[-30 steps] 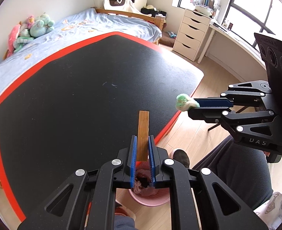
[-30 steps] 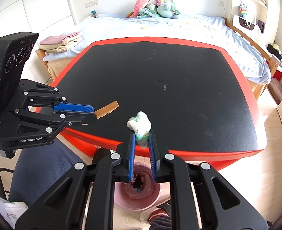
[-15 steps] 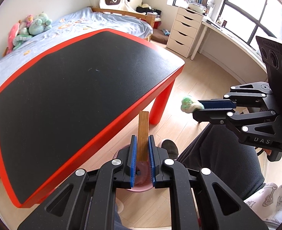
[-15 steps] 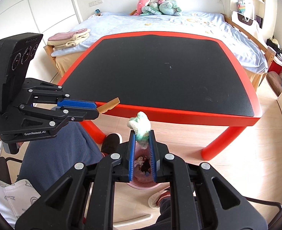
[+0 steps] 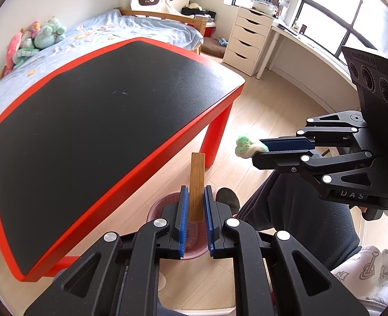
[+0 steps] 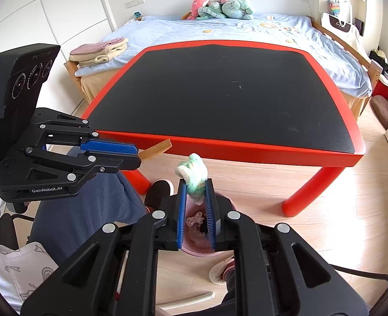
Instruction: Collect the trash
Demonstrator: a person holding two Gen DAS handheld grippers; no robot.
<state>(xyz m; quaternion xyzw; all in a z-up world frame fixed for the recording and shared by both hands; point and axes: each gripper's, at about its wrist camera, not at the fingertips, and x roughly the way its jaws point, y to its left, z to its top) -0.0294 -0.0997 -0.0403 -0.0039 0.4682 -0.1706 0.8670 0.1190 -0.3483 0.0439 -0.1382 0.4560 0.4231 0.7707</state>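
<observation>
Since the earlier frame I am seeing both grippers pulled back off the red-rimmed black table (image 6: 220, 92); left gripper (image 5: 194, 205) is clamping a flat wooden stick (image 5: 197, 184), right gripper (image 6: 196, 197) pinching a crumpled green-white wad (image 6: 195, 176), both hovering over the pink plastic bin (image 6: 194, 250)

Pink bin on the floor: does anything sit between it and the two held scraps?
Nothing visible does. The brown strip in the left gripper and the green wad in the right gripper both hang above the open pink bin.
</observation>
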